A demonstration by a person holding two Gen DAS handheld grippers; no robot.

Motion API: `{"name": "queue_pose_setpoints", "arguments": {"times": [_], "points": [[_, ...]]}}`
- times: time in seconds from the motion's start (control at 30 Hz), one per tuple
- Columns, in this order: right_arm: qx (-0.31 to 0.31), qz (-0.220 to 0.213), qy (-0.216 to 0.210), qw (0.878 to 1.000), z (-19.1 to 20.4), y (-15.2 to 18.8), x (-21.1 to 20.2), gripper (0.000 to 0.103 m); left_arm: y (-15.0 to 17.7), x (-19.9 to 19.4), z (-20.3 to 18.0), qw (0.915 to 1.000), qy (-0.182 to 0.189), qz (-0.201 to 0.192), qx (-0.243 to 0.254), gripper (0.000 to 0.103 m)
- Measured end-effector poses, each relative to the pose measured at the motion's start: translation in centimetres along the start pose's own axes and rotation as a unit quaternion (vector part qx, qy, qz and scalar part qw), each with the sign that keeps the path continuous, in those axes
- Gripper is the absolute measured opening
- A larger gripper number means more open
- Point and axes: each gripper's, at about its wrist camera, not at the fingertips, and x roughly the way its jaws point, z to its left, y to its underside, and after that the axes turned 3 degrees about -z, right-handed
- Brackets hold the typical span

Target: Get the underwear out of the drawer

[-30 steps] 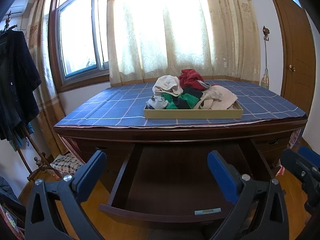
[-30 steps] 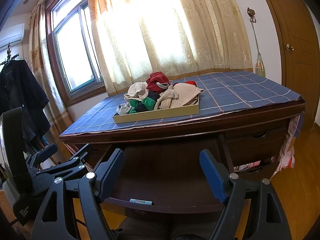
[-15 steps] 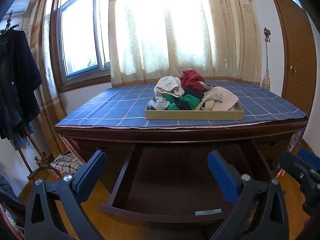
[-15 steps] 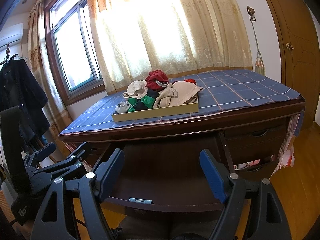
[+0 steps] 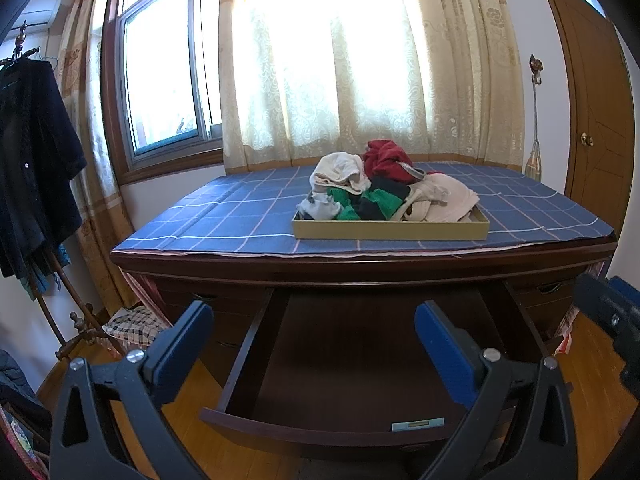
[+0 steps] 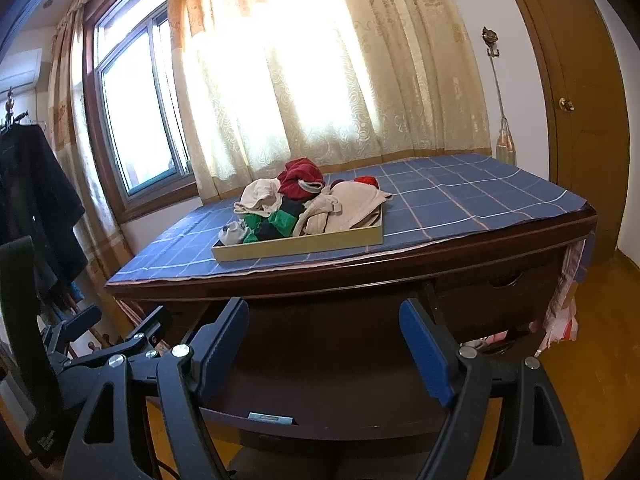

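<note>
Drawer (image 5: 352,364) pulled out, lower centre. Underwear (image 5: 384,186) heaped in tray (image 5: 390,231) on desk (image 5: 240,216). Left gripper (image 5: 314,340) and right gripper (image 6: 324,340) fingers spread, holding nothing.

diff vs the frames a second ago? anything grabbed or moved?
Nothing visibly changed. Left gripper and right gripper are open and empty as before, in front of the pulled-out drawer. The tray with the heap of underwear sits in the same spot on the checked cloth.
</note>
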Motion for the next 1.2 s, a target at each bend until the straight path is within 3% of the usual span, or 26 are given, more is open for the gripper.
{"name": "queue_pose_setpoints", "arguments": {"times": [1.2], "points": [[-0.006,0.017,-0.004,1.0,0.51,0.72,0.29,0.08,0.19,-0.09,0.63,0.9998,-0.02,-0.004,-0.006,0.103]]}}
